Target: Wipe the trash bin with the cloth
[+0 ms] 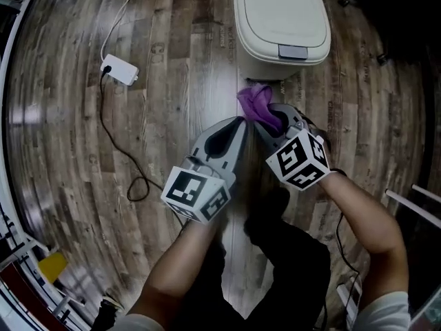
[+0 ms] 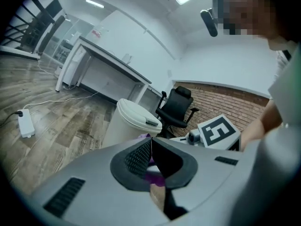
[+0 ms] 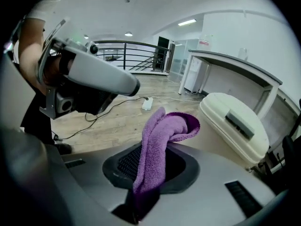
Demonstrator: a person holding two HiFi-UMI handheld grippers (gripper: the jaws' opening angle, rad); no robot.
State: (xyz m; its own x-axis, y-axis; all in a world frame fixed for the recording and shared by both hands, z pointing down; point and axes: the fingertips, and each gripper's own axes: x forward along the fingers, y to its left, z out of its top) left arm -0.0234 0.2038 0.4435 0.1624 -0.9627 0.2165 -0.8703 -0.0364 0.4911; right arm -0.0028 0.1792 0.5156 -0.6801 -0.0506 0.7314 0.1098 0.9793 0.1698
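A cream trash bin (image 1: 281, 21) with a closed lid stands on the wood floor at the top of the head view; it also shows as the bin (image 2: 133, 121) in the left gripper view and the bin (image 3: 234, 125) in the right gripper view. My right gripper (image 1: 270, 121) is shut on a purple cloth (image 1: 258, 104), which sticks out of its jaws just short of the bin's front. The cloth (image 3: 157, 147) folds over above the pads. My left gripper (image 1: 238, 124) is shut with nothing in it, right beside the right one, its tip (image 2: 149, 142) pointing at the bin.
A white power adapter (image 1: 119, 69) with a black cable lies on the floor to the left. A black office chair (image 2: 178, 108) stands behind the bin, with a long white desk (image 2: 101, 65) beyond. A yellow object (image 1: 52, 266) sits at the lower left.
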